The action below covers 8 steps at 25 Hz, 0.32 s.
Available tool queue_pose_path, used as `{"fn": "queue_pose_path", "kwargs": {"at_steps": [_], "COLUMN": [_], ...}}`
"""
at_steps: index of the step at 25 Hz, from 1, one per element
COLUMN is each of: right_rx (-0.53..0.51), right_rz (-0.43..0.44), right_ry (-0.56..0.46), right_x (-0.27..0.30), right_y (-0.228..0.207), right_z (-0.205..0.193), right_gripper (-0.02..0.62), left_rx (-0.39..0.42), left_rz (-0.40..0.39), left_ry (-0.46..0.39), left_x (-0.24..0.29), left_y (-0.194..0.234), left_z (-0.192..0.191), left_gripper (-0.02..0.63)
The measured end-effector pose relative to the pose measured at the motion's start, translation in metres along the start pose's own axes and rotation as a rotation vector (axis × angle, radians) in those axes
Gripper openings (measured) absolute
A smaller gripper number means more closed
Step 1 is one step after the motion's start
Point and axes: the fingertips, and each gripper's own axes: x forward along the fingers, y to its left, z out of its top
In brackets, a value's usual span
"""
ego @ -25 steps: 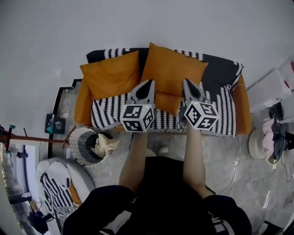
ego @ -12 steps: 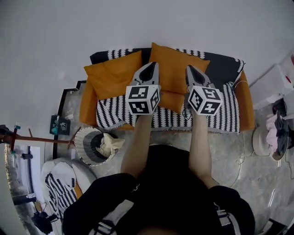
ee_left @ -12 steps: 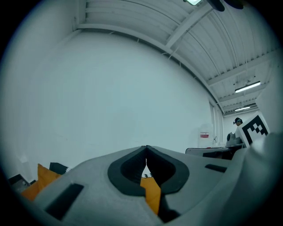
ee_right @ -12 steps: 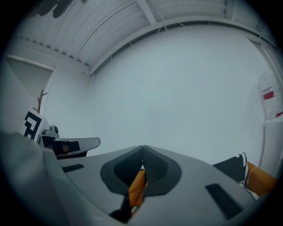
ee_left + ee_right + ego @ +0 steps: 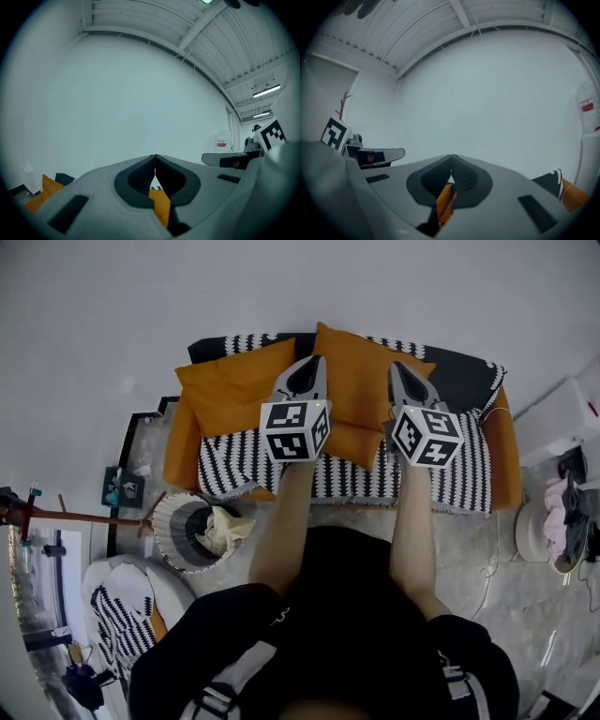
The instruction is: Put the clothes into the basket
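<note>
Right, both arms are stretched out level over the sofa (image 5: pixel 469 390). The left gripper (image 5: pixel 312 365) has its jaws pressed tight together with nothing between them; the sliver of orange seen past them in the left gripper view is only a cushion behind. The right gripper (image 5: pixel 398 367) is the same, tips meeting and nothing caught. Each points at the pale wall behind the sofa, and the two are held side by side, a little apart.

Below them, two orange cushions lean on the sofa's back, one (image 5: pixel 230 390) towards its left end and one (image 5: pixel 361 367) at its middle. A black-and-white striped throw (image 5: pixel 230 465) covers the seat down to the front edge.

The basket (image 5: pixel 173 531) stands on the floor just off the sofa's front left corner, and a cream cloth (image 5: pixel 223 529) already lies crumpled inside it. Off the sofa's right end, well apart from the basket, a pink and dark heap of clothes (image 5: pixel 567 512) sits on something round and white; I can't tell what.
</note>
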Motion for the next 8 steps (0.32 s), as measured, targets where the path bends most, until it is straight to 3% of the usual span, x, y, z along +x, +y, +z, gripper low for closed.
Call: {"fn": "queue_pose_path", "kwargs": {"at_steps": [8], "right_rx": [-0.017], "right_rz": [0.011], "right_ry": [-0.007], "right_x": [0.0115], "right_y": [0.0010], "right_z": [0.0052], "right_gripper": [0.012], "left_rx": [0.003], "left_rz": [-0.013], "left_ry": [-0.029], "left_x": [0.0077], "left_y": [0.0030], "left_z": [0.0080], "left_gripper": [0.009]}}
